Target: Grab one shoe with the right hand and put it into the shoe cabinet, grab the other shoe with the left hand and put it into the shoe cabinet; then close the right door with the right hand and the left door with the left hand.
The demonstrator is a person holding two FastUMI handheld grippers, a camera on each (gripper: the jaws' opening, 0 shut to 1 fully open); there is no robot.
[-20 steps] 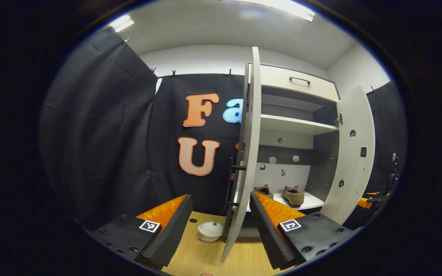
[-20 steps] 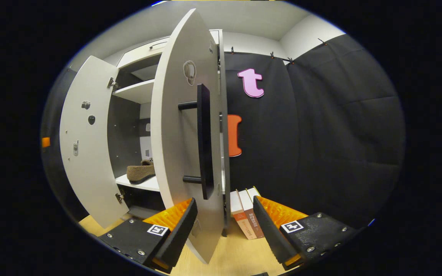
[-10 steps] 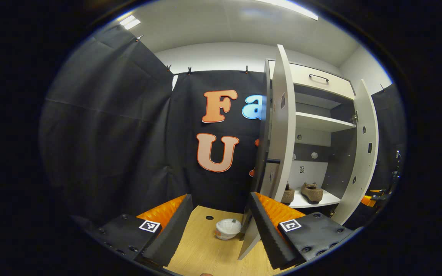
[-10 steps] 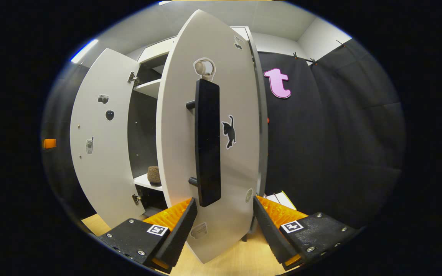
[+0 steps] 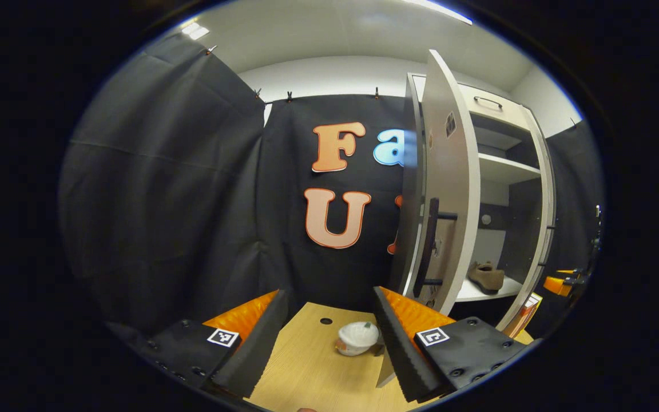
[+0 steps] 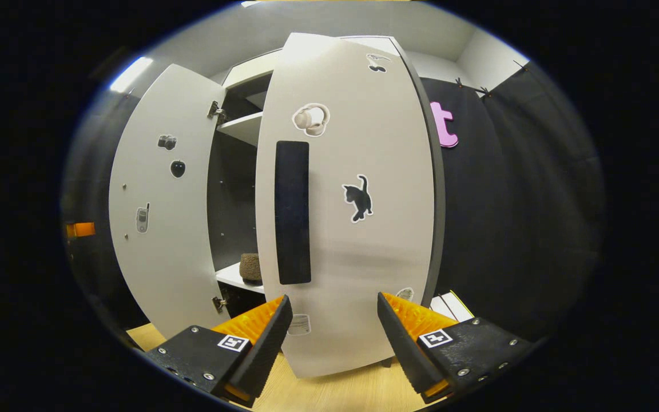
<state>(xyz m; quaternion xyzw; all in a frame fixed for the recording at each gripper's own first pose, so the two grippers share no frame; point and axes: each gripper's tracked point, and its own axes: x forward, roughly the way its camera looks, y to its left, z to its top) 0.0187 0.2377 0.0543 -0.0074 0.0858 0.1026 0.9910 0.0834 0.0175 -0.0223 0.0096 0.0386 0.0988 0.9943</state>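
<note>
- Tabletop of pale wood grain, with a small round hole at the far side; black cloth walls all round, white ceiling with strip lights above.
- White lidded bowl on the tabletop, near the foot of the shoe cabinet's left door.
- Shoe cabinet, white with dark inner walls, standing far right in the left gripper view; drawer with a dark handle at the top, an upper shelf below it.
- Brown shoe lying on the lower shelf inside; in the right gripper view just a brown rounded end seen in the gap between the doors.
- Right door swung most of the way toward shut, dark vertical handle on its face, stickers of headphones and a black cat.
- Left door standing open, small stickers on its inner face.
- Left hand-held gripper spread wide, holding nothing, over the tabletop.
- Right hand-held gripper spread wide, holding nothing, just before the right door's lower edge.
</note>
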